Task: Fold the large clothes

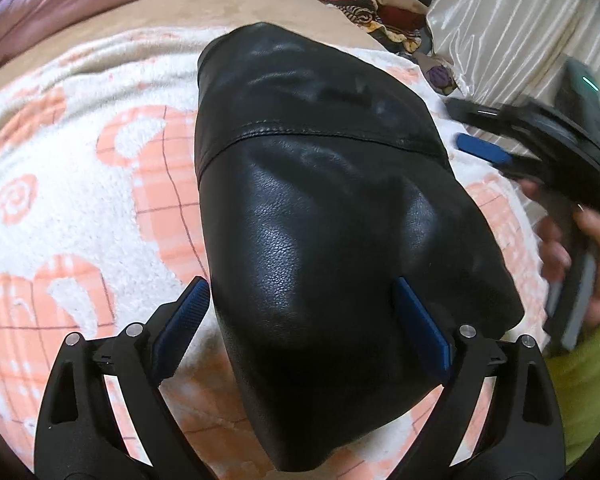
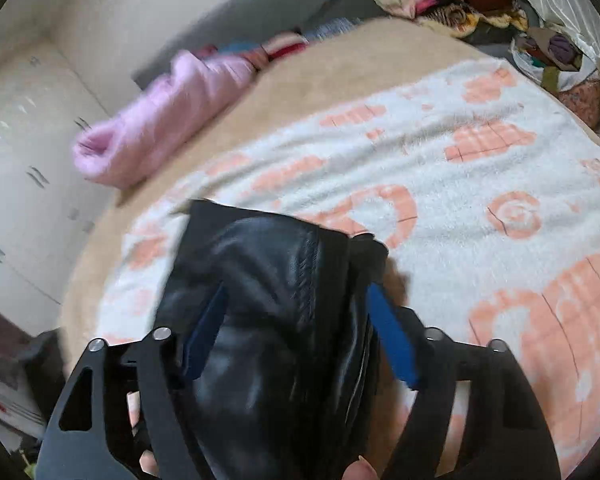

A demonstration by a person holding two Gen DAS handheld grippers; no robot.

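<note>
The black leather garment (image 1: 324, 220) lies folded into a compact bundle on the white-and-peach blanket (image 1: 80, 208), its stitched seam running across the top; the left gripper (image 1: 300, 332) hovers over its near end, jaws spread wide and apart from the leather. The right gripper (image 2: 300, 336) also stands spread, leather between its pads (whether they press is lost in blur). The fold looks nearly done; next would be a final tuck or setting it aside near the pink quilt (image 2: 160, 116).
</note>
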